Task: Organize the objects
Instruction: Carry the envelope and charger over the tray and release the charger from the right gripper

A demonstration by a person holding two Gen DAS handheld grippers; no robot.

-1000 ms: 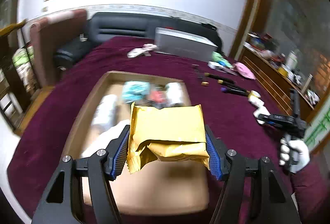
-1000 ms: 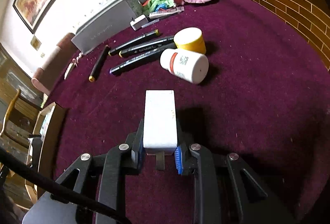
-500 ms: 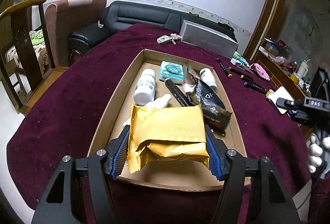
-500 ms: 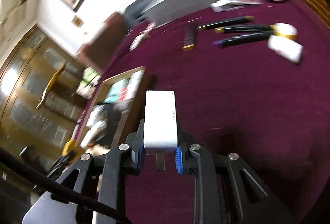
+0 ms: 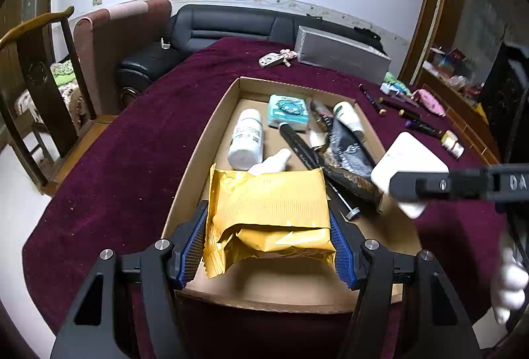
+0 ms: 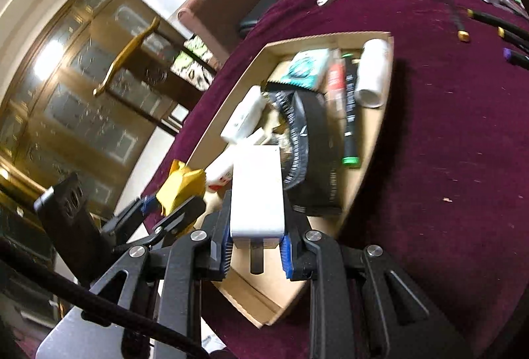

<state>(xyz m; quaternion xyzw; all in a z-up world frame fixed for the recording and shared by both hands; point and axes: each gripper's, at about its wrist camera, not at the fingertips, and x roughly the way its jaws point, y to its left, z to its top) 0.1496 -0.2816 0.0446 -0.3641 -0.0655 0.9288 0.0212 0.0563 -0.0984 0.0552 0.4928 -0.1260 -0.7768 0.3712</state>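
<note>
now left gripper point(image 5: 267, 246) clamps gold packet point(image 5: 269, 210) over bare near tray point(image 5: 198, 154) floor; right gripper point(image 6: 254, 246) clamps white adapter point(image 6: 257, 190).

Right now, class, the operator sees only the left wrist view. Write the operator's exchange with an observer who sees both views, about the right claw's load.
Operator: The right claw shows side-on, with a white block. Is it gripped on both sides?
Observer: Yes. The right wrist view shows both blue pads pressed against its sides.
Operator: What does that block hide from me in the cardboard box?
Observer: A black marker with a green cap, lying between the black pouch and the box wall.
</note>
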